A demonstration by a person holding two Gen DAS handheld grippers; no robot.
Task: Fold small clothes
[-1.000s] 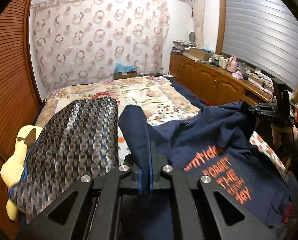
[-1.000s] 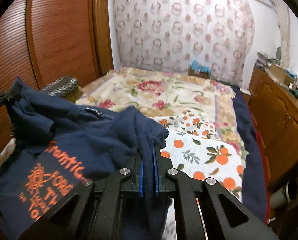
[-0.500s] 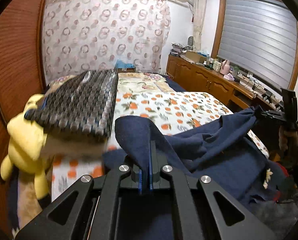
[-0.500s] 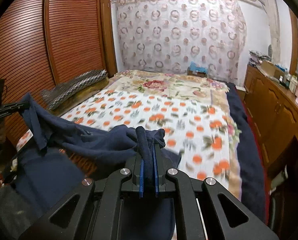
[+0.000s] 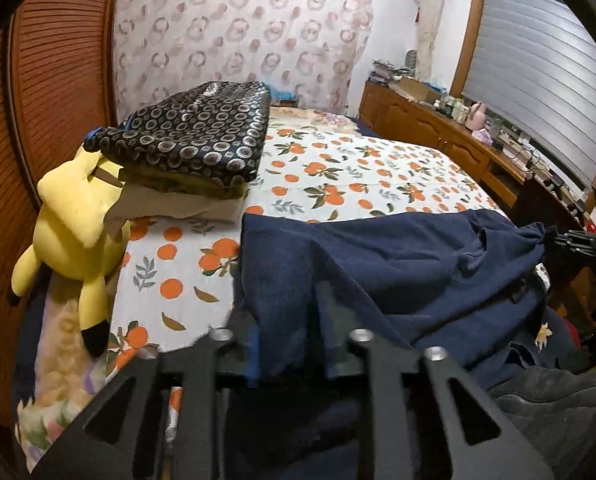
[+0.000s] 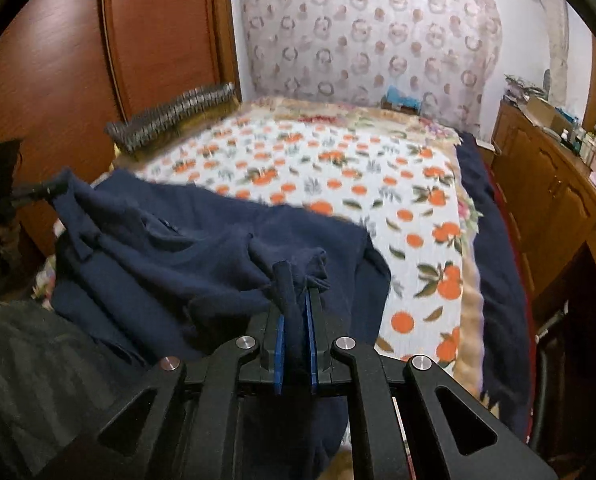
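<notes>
The navy T-shirt (image 5: 378, 264) lay spread across the near edge of the bed (image 5: 378, 184), on the orange-print sheet (image 6: 338, 168), with its long axis running from one gripper to the other. The left gripper (image 5: 288, 344) stood at the shirt's left end. Its fingers looked parted, with cloth draped between them, but the picture was blurred there, so I cannot tell if it held the fabric or had let it go. The right gripper (image 6: 296, 320) was closed firmly on a bunched corner of the shirt, the fabric pinched between its blue pads (image 6: 279, 344). In my judgement, the shirt was being laid flat before a first fold, and both grippers were equally near to it, each at its own end.

Toward the bed's left edge, a yellow plush toy (image 5: 74, 232) lay beside a stack of folded bedding with a dark ring-patterned cover (image 5: 194, 136). The stack was near the shirt's left end, but not touching it. It could be in the way if the shirt is pushed further up the bed. A wooden cabinet (image 6: 554, 200) stood along the right edge, well apart.
</notes>
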